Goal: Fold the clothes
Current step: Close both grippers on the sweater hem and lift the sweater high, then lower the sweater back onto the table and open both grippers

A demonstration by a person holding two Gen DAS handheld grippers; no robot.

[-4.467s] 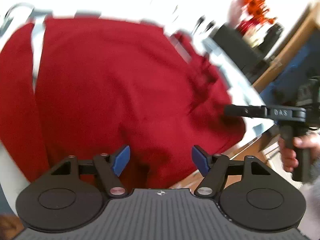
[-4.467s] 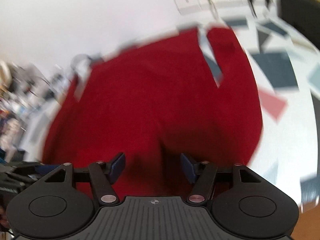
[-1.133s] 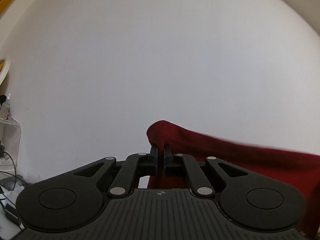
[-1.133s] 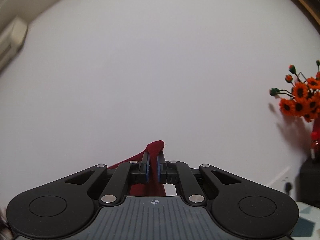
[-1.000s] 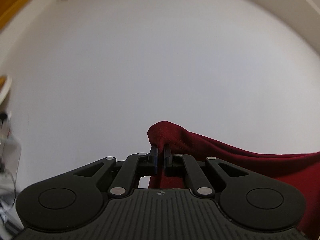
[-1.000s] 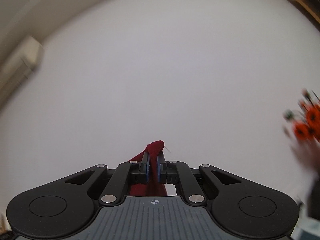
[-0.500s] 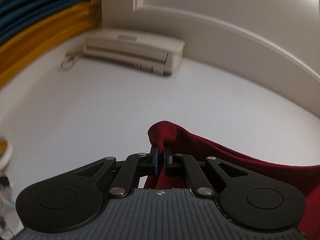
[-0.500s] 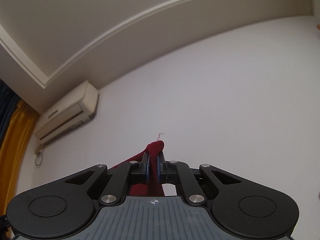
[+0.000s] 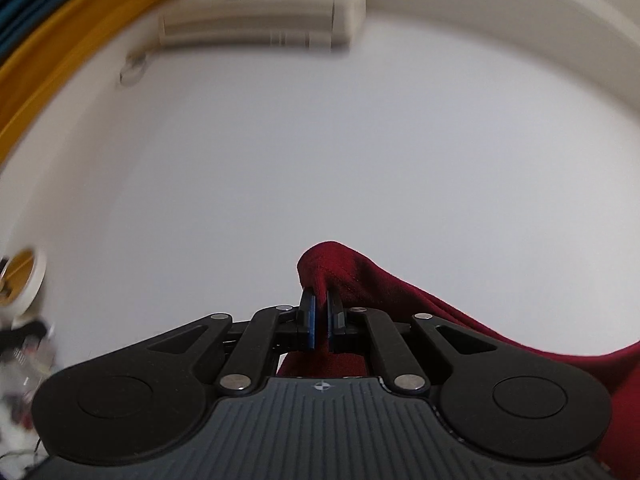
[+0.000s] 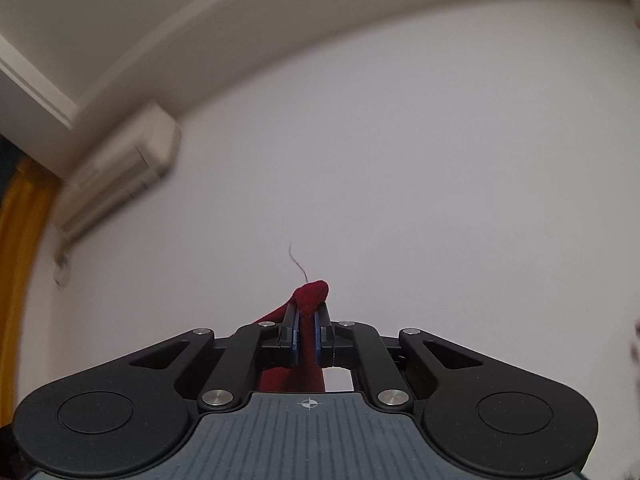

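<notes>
The left gripper (image 9: pixel 320 312) is clenched on a fold of the red garment (image 9: pixel 400 304), its blue-faced pads nearly meeting with only the cloth between them, low in the centre of the left wrist view. The right gripper (image 10: pixel 307 328) is likewise pinched tight on a corner of the same garment (image 10: pixel 311 296), low centre in the right wrist view.

From the left pinch the cloth bulges up in a rounded hump and drapes off toward the lower right of the frame. At the right pinch only a small knob pokes above the pads, with a loose thread (image 10: pixel 298 262) curling up from it.

The fabric is deep crimson, soft and matte, with a stitched seam line. Both views look up at a plain white wall (image 9: pixel 320 152) and a blurred air conditioner (image 9: pixel 264 20) in the upper left.
</notes>
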